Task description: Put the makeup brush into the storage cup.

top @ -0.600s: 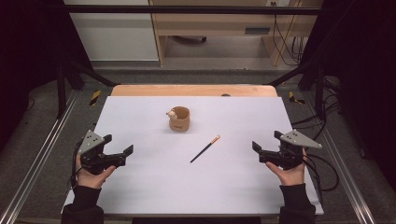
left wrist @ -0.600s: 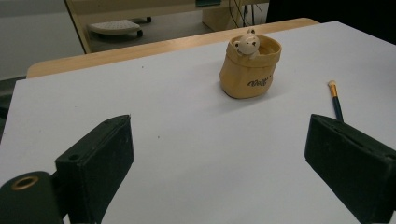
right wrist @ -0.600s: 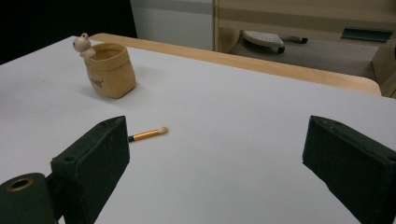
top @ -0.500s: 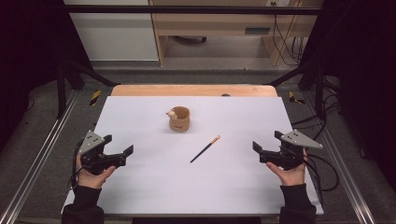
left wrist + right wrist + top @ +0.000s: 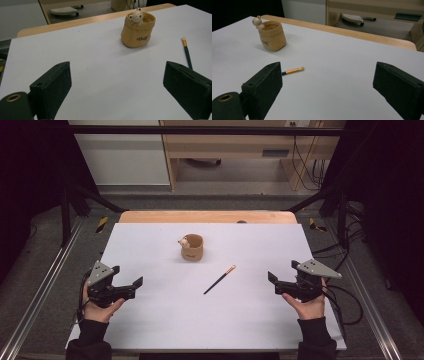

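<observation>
White table sheet [image 5: 150, 330] from above: tan cup [image 5: 192, 248] centred, brush [image 5: 219, 279] just right of it; my left gripper [image 5: 131, 286] and right gripper [image 5: 272, 281] (both wide) flank them, well apart; left gripper view: cup ahead, brush right; right gripper view: brush near my left jaw.

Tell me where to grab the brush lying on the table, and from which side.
Grip the brush on its dark handle near the middle, coming straight down with jaws set across its length. It lies flat and thin on the white table, diagonal, bristle end toward the cup. The right gripper, open, looks slightly nearer than the left gripper.
</observation>
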The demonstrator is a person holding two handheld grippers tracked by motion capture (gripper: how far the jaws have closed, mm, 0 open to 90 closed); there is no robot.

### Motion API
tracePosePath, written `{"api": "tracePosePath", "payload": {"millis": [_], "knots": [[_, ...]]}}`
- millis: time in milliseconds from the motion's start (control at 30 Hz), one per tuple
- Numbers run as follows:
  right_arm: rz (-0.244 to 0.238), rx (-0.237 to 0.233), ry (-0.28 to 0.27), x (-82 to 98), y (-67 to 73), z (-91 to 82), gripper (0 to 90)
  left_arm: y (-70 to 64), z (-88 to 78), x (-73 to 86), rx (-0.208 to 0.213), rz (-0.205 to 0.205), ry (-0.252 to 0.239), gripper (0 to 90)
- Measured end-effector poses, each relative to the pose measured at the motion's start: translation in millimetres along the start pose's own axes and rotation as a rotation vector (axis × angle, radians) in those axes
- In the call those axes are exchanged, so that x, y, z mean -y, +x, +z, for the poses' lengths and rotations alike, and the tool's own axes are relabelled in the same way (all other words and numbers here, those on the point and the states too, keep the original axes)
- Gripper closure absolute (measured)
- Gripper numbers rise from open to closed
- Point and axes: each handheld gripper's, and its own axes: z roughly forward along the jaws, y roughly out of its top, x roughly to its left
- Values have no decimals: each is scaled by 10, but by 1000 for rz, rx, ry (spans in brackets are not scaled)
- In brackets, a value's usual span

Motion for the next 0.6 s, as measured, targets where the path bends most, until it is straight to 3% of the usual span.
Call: {"api": "tracePosePath", "payload": {"millis": [300,600], "knots": [[0,-14,32,-40,123,88,102,-26,21,-1,1,16,12,75],[-11,-15,40,-28,138,98,101,-121,89,-51,19,42,27,81]]}}
